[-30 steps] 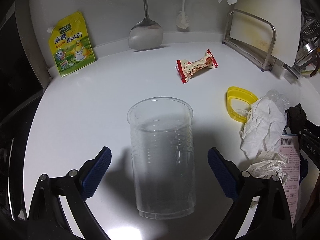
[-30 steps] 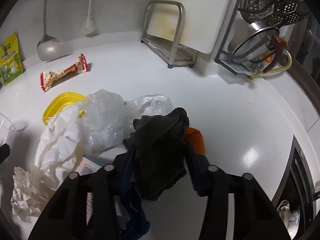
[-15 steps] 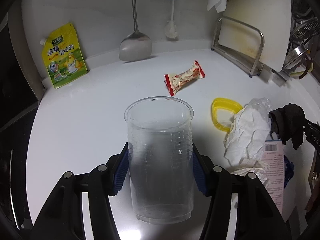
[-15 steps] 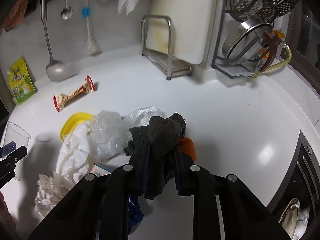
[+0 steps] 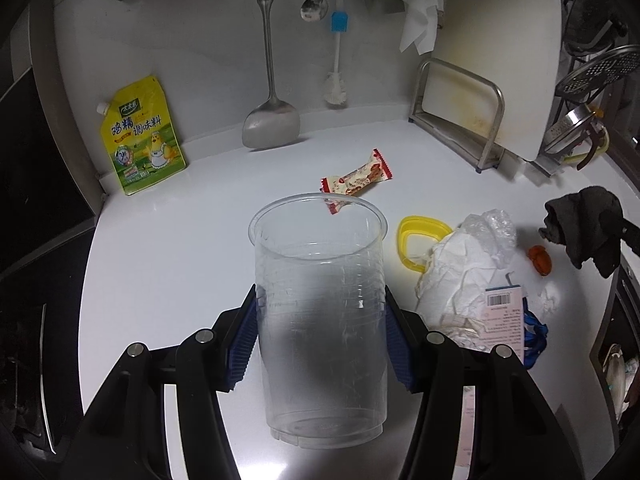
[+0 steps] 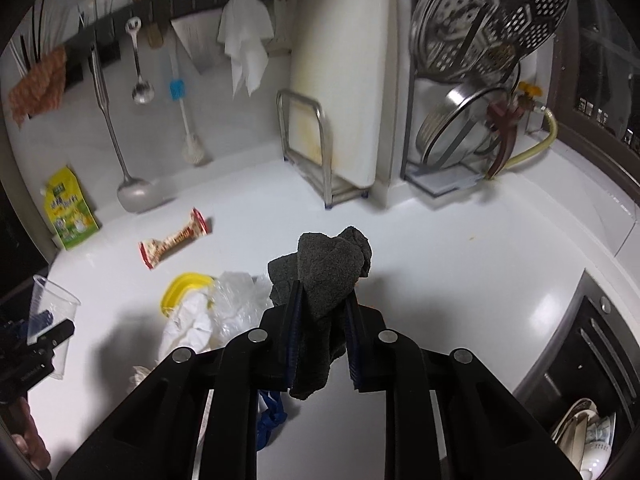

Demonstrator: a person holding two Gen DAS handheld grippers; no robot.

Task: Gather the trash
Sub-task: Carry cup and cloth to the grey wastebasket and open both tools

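My left gripper is shut on a clear plastic cup, held upright above the white counter; the cup also shows in the right wrist view. My right gripper is shut on a dark grey cloth, lifted off the counter; the cloth also shows at the right of the left wrist view. On the counter lie a red-and-white snack wrapper, a yellow lid, crumpled white paper and clear plastic, a pink packet and a small orange scrap.
A yellow seasoning pouch leans on the back wall. A spatula, spoon and brush hang there. A cutting board in a steel rack and a pot-lid rack stand at the right. A blue scrap lies below my right gripper.
Both grippers have risen. The left closed on the cup and lifted it. The right lifted the dark cloth up, uncovering the orange scrap.
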